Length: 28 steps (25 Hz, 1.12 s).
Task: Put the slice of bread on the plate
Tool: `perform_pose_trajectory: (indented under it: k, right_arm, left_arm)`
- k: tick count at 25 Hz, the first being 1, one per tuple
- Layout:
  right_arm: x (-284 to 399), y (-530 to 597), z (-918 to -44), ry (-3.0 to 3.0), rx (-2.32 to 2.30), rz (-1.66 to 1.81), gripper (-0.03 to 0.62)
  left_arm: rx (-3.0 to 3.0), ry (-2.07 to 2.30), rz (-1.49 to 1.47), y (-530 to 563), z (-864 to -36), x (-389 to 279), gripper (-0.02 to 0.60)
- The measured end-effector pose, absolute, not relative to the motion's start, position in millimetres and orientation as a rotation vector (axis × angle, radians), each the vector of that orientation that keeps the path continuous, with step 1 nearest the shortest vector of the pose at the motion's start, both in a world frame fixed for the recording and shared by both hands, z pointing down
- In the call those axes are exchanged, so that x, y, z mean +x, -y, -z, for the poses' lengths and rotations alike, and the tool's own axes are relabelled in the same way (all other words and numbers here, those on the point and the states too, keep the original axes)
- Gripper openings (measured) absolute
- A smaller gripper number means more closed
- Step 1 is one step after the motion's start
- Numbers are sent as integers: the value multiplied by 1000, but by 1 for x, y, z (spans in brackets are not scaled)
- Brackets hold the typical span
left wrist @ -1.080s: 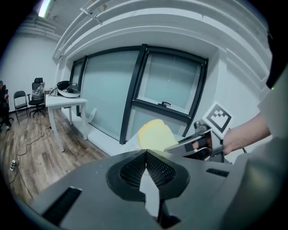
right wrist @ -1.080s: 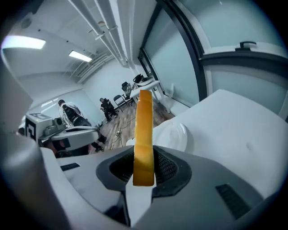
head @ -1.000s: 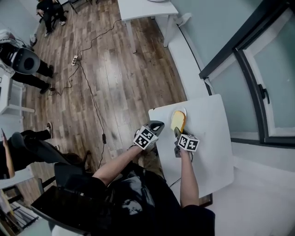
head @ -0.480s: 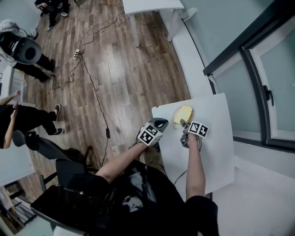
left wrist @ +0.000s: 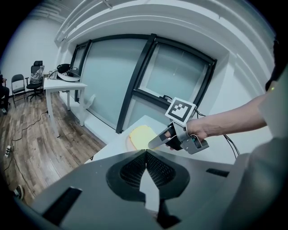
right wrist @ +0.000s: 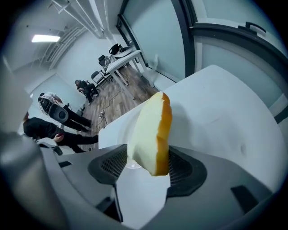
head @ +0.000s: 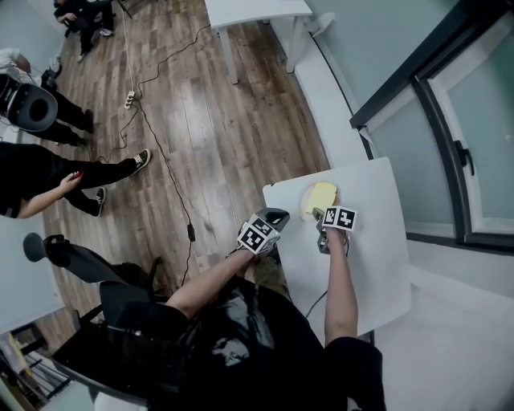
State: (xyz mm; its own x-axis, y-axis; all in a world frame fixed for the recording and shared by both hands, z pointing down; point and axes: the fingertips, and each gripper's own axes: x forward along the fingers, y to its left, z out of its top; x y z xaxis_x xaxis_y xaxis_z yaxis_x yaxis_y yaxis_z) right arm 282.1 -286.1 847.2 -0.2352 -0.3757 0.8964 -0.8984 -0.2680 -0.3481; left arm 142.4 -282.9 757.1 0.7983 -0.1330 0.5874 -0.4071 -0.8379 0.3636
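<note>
the left gripper hung by the left edge of the white table, its jaws pressed together with nothing between them. just beyond it, the right gripper pointed steeply down at the table's far-left corner. its jaws had just been opening and stood wide. the slice of bread stood on edge between them, crust to the right, with a gap on either side (so the pads were not pressing it). under the slice's lower end a pale round rim showed, the plate. whether bread and plate were touching could not be told. past the table ran the wooden floor with a black cable across it. a person's legs reached in from the left, and another white table stood at the far end.
</note>
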Motion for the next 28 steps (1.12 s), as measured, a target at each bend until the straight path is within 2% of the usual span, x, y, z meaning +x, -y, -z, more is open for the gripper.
perform_pose_trajectory:
  k: [2, 16, 20, 26, 27, 28]
  right_arm:
    - [272, 279, -849, 1568, 1485, -1522, 256]
    - [233, 221, -871, 1506, 1053, -1215, 256]
    - [231, 209, -855, 1547, 1136, -1236, 256]
    - [208, 191, -770, 1832, 1473, -1252, 254]
    - [208, 189, -754, 1869, 1542, -1196, 229]
    - [209, 187, -737, 1898, 1620, -1124, 171]
  left_arm:
    - [2492, 393, -769, 279, -757, 142, 3]
    - [2477, 291, -807, 248, -761, 148, 3]
    - [2497, 278, -806, 241, -756, 144, 3]
    - [2592, 297, -753, 237, -725, 142, 4]
    - [2620, 301, -743, 237, -717, 143, 3]
    - [2652, 306, -734, 235, -708, 144, 3]
